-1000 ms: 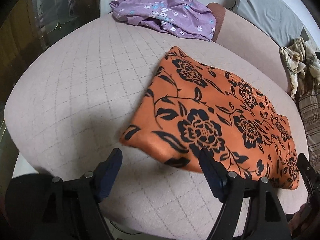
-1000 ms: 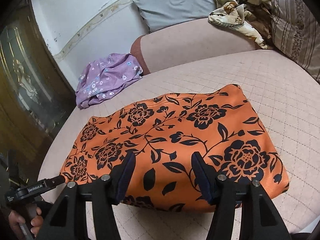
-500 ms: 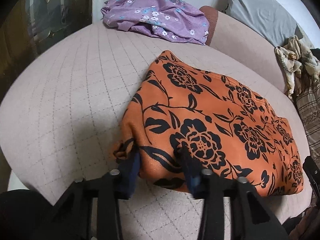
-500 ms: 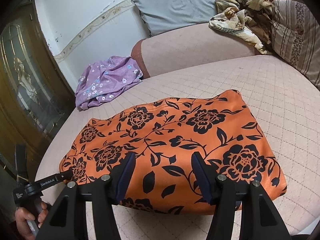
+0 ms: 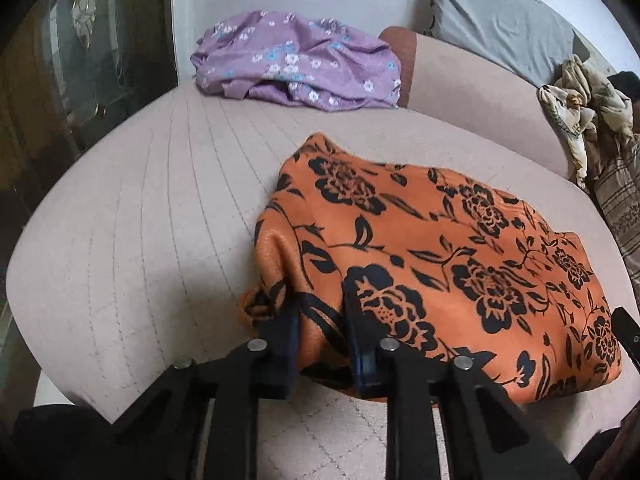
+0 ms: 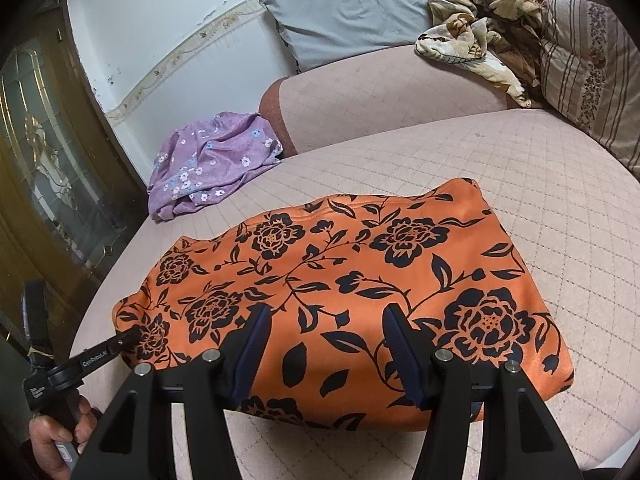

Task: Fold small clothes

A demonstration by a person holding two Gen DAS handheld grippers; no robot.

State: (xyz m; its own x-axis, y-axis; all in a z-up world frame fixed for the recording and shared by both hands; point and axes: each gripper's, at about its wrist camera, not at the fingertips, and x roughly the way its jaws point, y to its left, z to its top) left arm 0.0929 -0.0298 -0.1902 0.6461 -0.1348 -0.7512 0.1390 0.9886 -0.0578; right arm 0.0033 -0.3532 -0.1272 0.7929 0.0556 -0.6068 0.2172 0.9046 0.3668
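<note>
An orange cloth with black flowers [image 5: 440, 248] lies folded on the quilted pink seat [image 5: 160, 208]. My left gripper [image 5: 320, 320] is at its near left corner. Its jaws are closing, and the bunched corner is pinched between the blue pads. In the right wrist view the same cloth [image 6: 352, 264] fills the middle. My right gripper [image 6: 326, 316] stands open over its near edge, the fabric flat between the fingers. The left gripper [image 6: 120, 342] shows at the cloth's left corner, held by a hand [image 6: 52, 440].
A crumpled purple flowered garment [image 5: 300, 68] lies at the back of the seat by the armrest. A grey pillow [image 6: 352, 8], a beige patterned cloth [image 6: 472, 36] and a striped cushion [image 6: 588, 64] sit at the back right. A glass-fronted door [image 6: 40, 160] stands left.
My left gripper has moved onto the orange cloth's near left corner and closed on it, bunching the fabric. The right gripper has stayed where it was.
</note>
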